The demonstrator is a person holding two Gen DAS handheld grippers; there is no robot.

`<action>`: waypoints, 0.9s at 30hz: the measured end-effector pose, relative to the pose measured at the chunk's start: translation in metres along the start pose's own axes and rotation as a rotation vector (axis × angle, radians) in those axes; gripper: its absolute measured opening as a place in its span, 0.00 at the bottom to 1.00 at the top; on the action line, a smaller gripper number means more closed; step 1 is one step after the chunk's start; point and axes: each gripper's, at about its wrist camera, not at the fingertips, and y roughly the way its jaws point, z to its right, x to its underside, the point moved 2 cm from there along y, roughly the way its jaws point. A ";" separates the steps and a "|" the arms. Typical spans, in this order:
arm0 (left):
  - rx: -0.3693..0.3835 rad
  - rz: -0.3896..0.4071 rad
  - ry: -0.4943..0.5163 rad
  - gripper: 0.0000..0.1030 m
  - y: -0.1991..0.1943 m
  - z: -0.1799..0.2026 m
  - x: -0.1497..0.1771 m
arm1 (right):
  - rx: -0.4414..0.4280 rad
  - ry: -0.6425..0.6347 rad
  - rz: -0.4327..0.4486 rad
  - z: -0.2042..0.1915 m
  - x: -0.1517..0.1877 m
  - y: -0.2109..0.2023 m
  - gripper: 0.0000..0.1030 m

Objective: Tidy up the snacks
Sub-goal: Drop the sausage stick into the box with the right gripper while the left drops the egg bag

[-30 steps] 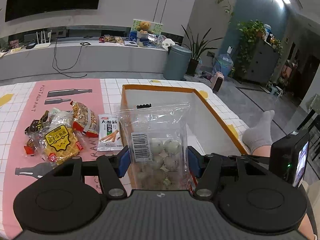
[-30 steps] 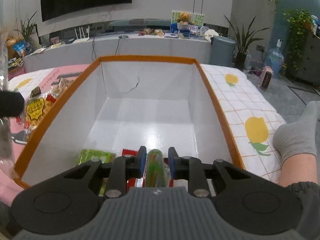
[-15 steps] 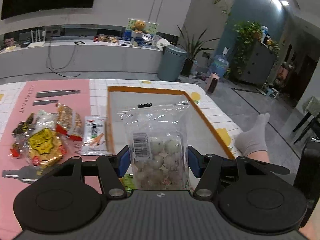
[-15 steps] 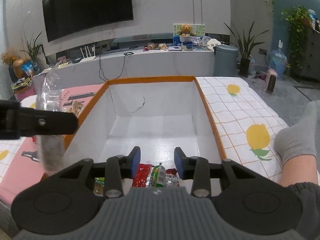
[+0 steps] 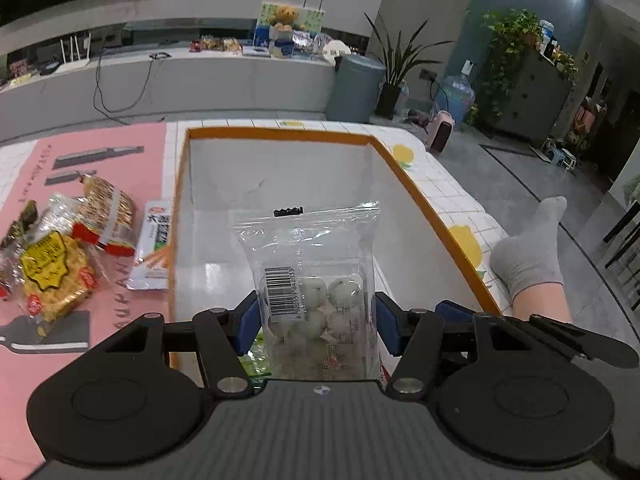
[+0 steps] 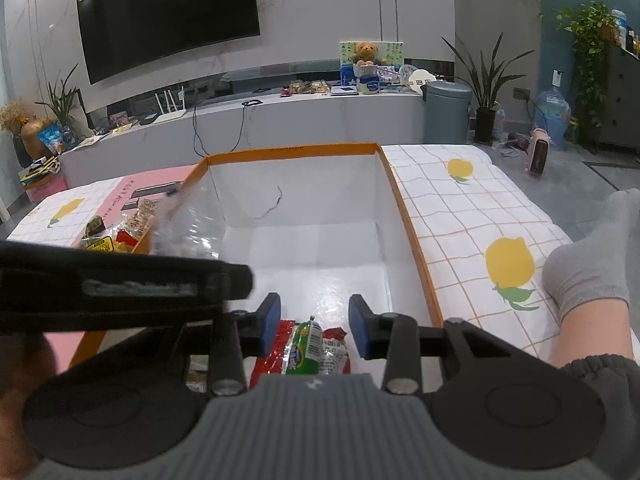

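My left gripper is shut on a clear bag of round white sweets, held upright over the near end of the white box with the orange rim. A green packet lies in the box below it. In the right wrist view my right gripper stands open above a green snack and a red packet on the floor of the box; its pads touch neither. The left gripper's finger and its bag cross the left of that view.
Left of the box, on a pink mat, lie a yellow waffle packet, a biscuit packet and a white stick packet. A person's foot in a grey sock rests on the lemon tablecloth right of the box.
My left gripper has carried the clear bag rightwards, from the box's left wall to over its inside. The right gripper has opened, let go of the green snack and drawn back a little.
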 end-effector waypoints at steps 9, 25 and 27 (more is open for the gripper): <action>-0.080 0.027 -0.028 0.70 0.001 -0.003 -0.002 | -0.003 -0.038 -0.010 -0.009 -0.006 0.009 0.35; -0.069 0.117 -0.034 0.89 -0.042 -0.020 -0.018 | -0.015 -0.129 -0.057 -0.041 -0.011 0.028 0.35; -0.022 0.136 0.002 0.91 -0.051 -0.018 -0.020 | 0.004 -0.166 -0.030 -0.046 -0.011 0.024 0.40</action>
